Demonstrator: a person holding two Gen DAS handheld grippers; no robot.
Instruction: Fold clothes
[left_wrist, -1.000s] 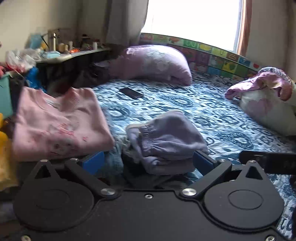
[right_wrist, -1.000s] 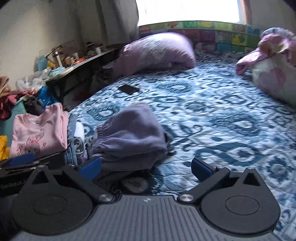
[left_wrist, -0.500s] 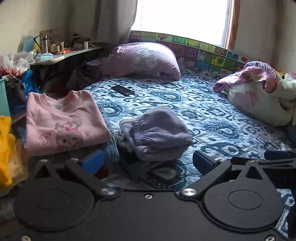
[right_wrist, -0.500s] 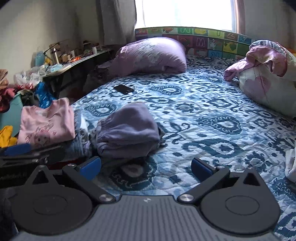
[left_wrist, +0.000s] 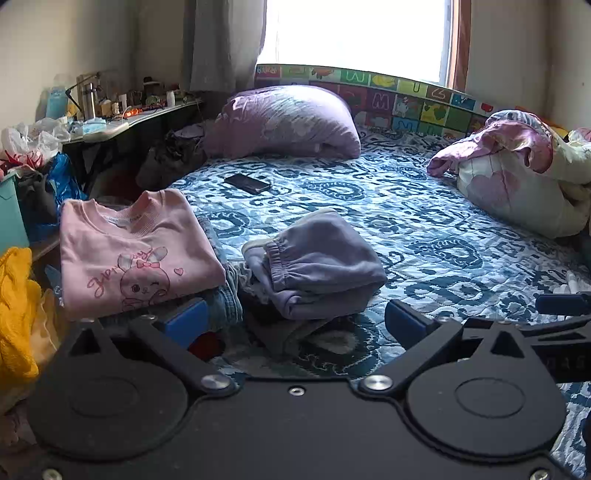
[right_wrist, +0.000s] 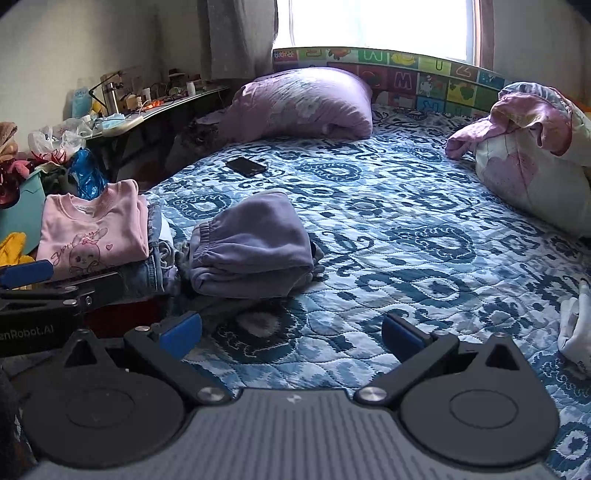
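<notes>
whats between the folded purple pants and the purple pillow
Bare blue quilt between the purple pants and pillow; the black phone lies off left, in the right wrist view.

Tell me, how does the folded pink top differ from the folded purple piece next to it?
The pink top shows a printed bunny and a ribbed collar; the purple garment is plain, with a gathered elastic band. The pink top sits on a stack of other clothes at the bed's edge, while the purple garment lies nearer the middle of the blue quilt, with darker cloth under it. The pink top looks flatter; the purple garment looks bulkier. Both are folded, and neither gripper touches them.
</notes>
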